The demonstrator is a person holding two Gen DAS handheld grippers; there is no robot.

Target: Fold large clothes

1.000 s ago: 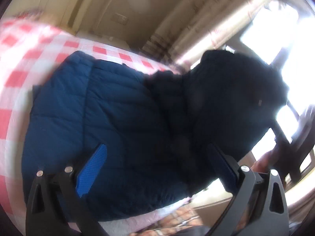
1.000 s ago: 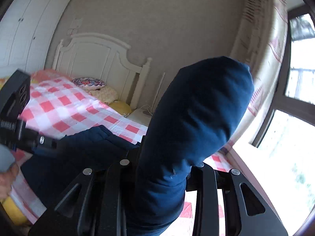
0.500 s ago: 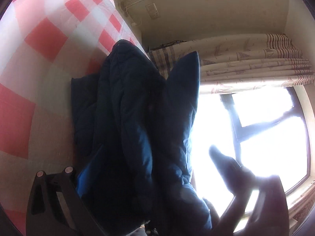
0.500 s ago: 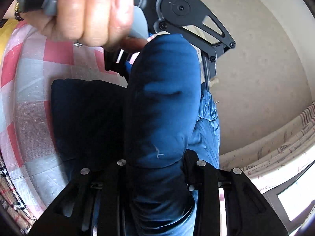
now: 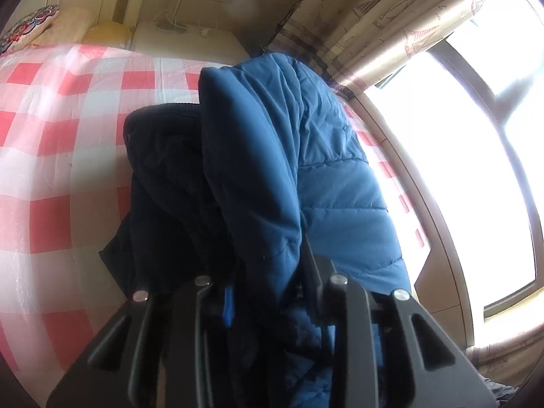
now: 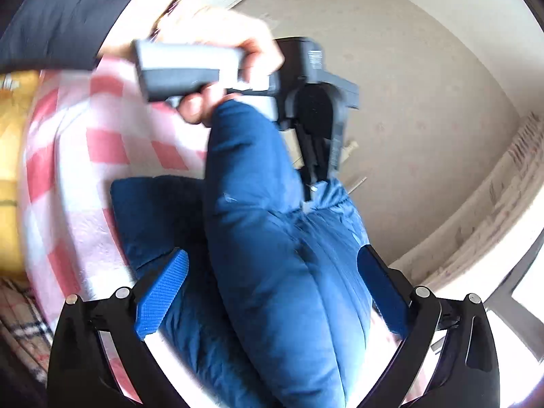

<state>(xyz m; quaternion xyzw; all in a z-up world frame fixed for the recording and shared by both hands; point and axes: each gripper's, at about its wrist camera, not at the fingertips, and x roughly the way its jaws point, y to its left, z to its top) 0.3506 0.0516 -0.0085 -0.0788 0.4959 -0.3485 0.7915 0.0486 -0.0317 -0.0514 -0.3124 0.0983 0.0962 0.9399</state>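
While the blue padded jacket [image 5: 306, 156] hangs bunched above the red-and-white checked bedspread [image 5: 61, 129], a handover has taken place: a second ago the right gripper [image 6: 272, 292] pinched the garment and the left gripper [image 5: 268, 292] stood wide, and now it is the reverse. The left jaws have just been closing and are clamped on a thick fold of the jacket, while the right jaws have just been opening and stand apart on either side of the cloth, their blue pads clear of it (the fabric is between them but not pressed). The person's left hand [image 6: 217, 57] shows in the right view, above the fold. With the right gripper free, it can likely take a fresh edge for the next fold.
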